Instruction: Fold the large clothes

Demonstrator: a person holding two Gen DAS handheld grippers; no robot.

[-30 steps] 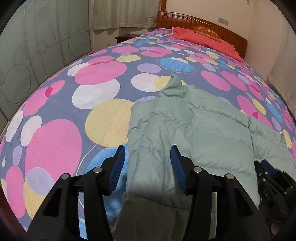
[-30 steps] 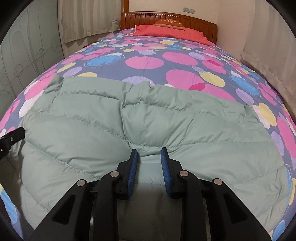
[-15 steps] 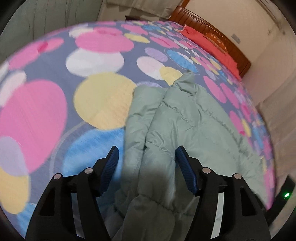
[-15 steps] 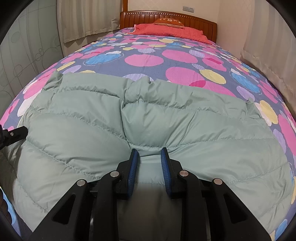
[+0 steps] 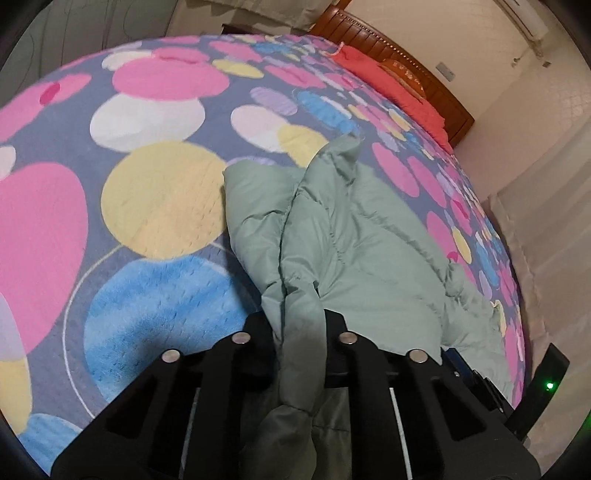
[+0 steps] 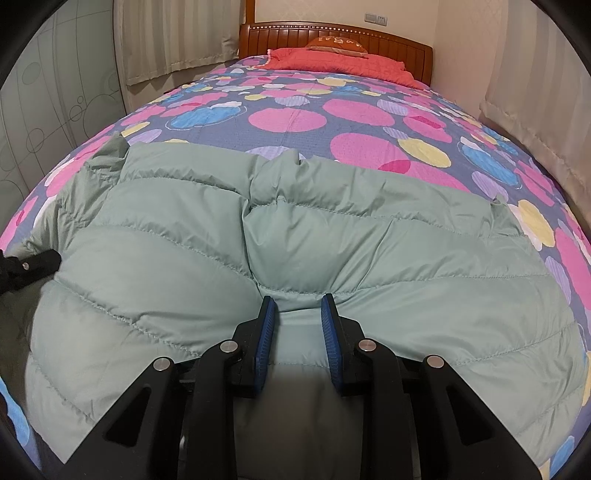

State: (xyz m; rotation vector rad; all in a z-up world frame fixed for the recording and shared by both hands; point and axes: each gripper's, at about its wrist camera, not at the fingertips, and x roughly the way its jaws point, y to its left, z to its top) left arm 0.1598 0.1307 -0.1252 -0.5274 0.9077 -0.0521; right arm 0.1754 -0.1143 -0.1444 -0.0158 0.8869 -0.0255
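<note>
Left gripper (image 5: 299, 325): jaws pinch a bunched edge of the green puffer jacket (image 5: 354, 236).
Right gripper (image 6: 297, 332): jaws clamp a jacket fold at 6 o'clock.
Jacket: spread across the near end of the polka-dot bedspread (image 6: 354, 118).
Beyond: red pillow (image 6: 332, 62) at 12 o'clock.
Progress: both edges gripped; folding seemingly barely begun.

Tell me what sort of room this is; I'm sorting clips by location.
Almost certainly a home bedroom. A bed with a wooden headboard carries a circle-patterned bedspread and a red pillow, with curtains behind. A green puffer jacket lies across the bed.
</note>
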